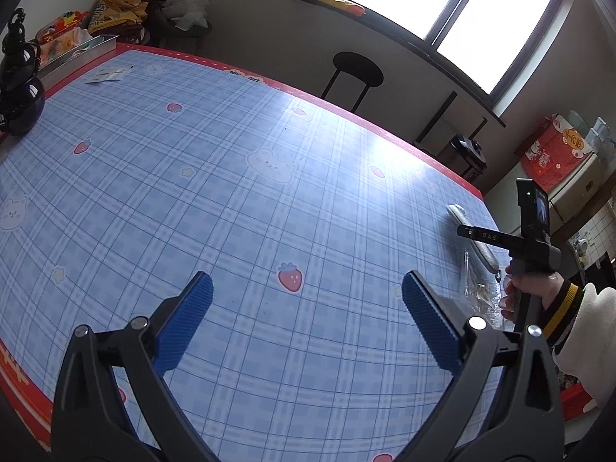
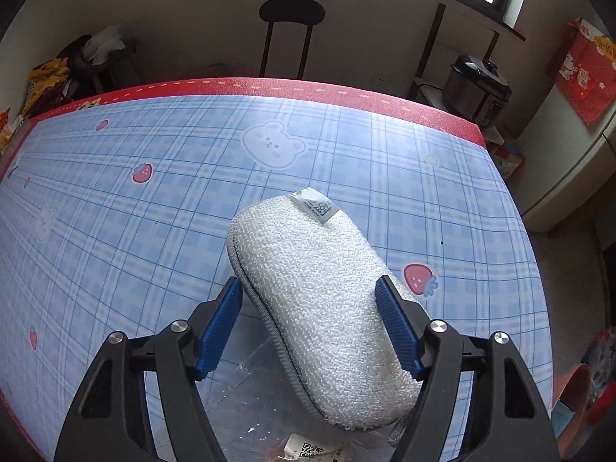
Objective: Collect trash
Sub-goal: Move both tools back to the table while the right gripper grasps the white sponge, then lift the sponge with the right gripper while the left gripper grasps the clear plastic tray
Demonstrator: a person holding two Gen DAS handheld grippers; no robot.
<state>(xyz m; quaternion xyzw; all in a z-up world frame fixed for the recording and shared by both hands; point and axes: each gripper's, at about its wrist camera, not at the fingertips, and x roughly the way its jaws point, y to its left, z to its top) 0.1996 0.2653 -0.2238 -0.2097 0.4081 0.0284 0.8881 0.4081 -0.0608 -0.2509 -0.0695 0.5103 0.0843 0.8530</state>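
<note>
The bench, spread with a blue plaid cloth printed with bears and strawberries, fills both of my wrist views. At its 3 o'clock edge in the left view my right hand-held gripper clamps a grey-white scrubbing sponge across its width, pads pressed to either long side, label end pointing to 12 o'clock. Beneath it lies a clear plastic wrapper with a printed QR slip, the trash I judge I am after, and it is touching or just under the sponge. My left hand-held gripper hangs wide apart over bare cloth, holding nothing. A small white paper sits far off at 11 o'clock. The risk: the soft sponge could squash and slip free, or drag the light wrapper off the near edge; the clear film may also be hard to pinch flat.
</note>
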